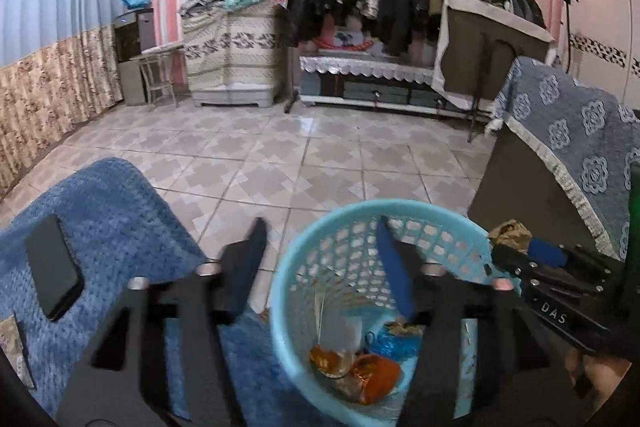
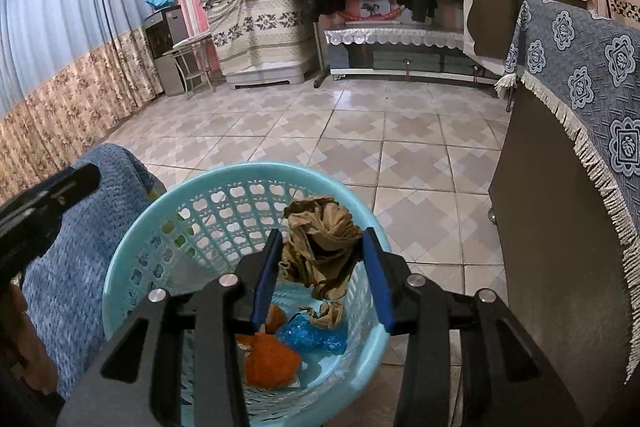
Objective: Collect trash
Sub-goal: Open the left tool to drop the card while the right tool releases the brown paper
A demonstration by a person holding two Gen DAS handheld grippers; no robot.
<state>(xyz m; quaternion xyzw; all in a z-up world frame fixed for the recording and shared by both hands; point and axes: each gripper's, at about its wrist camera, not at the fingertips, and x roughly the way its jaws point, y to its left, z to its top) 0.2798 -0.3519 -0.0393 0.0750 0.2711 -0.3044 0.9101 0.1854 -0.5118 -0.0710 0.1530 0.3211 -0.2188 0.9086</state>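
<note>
Trash-wise, the right gripper (image 2: 320, 267) has a crumpled brown paper wad (image 2: 320, 247) pinched between its two blue-padded fingers (image 2: 266, 281), jaws partway closed and pressing on it from both sides. The wad sits right over the light blue basket (image 2: 132, 247), roughly above its far rim and the open mouth, so it's hanging in the air and not lying in there with the rest.

Down in the bottom of the basket you can see an orange wrapper (image 2: 270, 361), a blue crinkly plastic bit (image 2: 312, 337) and a smaller brown paper scrap (image 2: 328, 313).

From the left wrist view, the left gripper (image 1: 320, 259) is spread wide with nothing between its fingers. One finger is over the tiled floor (image 1: 280, 163) just left of the basket, the other is above the basket's mouth. The right gripper shows up at the right edge there too, with the wad poking out past the basket's rim.

A black phone (image 1: 54, 267) lies on the blue knit blanket (image 1: 120, 211) just left of the basket.
</note>
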